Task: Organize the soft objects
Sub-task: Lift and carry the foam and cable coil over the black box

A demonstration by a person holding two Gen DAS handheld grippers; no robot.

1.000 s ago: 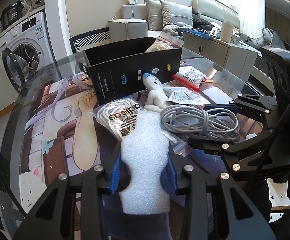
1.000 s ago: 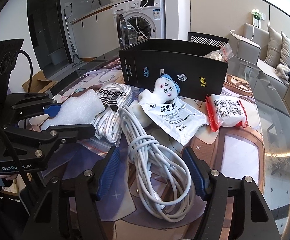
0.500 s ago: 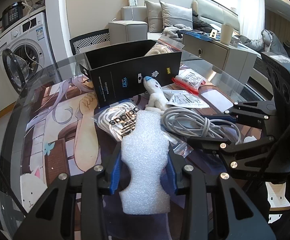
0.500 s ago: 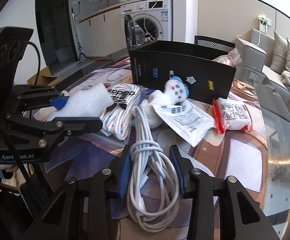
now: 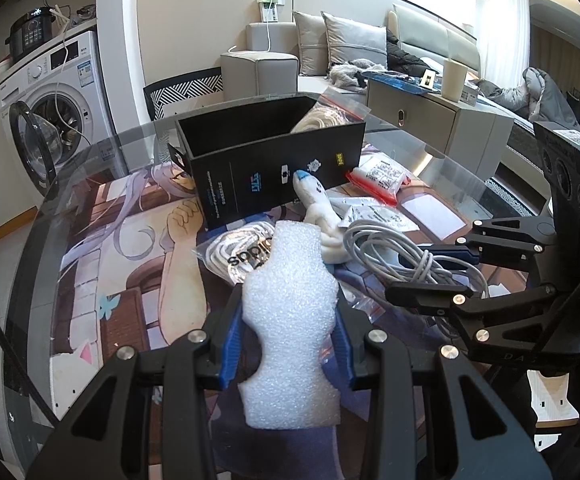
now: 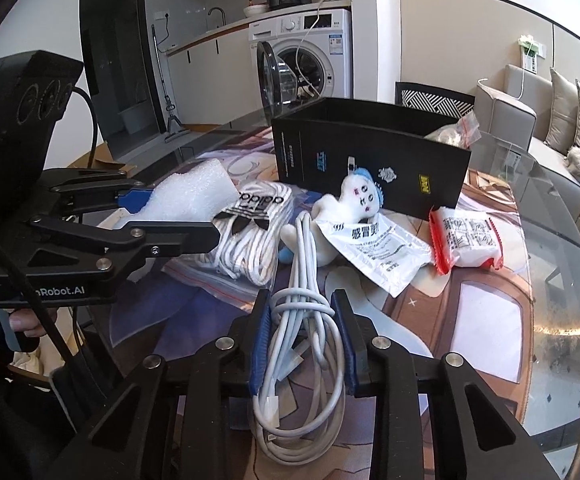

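Note:
My left gripper is shut on a white foam piece and holds it above the table; it also shows in the right wrist view. My right gripper is shut on a coiled white cable, which also shows in the left wrist view. An open black box stands behind, with a bagged item inside at its right end. A small white plush doll lies in front of the box.
A bagged white Adidas cord, a white medicine sachet and a red-edged packet lie on the glass table with a printed mat. A washing machine and sofa are beyond.
My right gripper closed from wide open onto the cable coil and lifted it slightly. My left gripper kept hold of the foam and barely moved.

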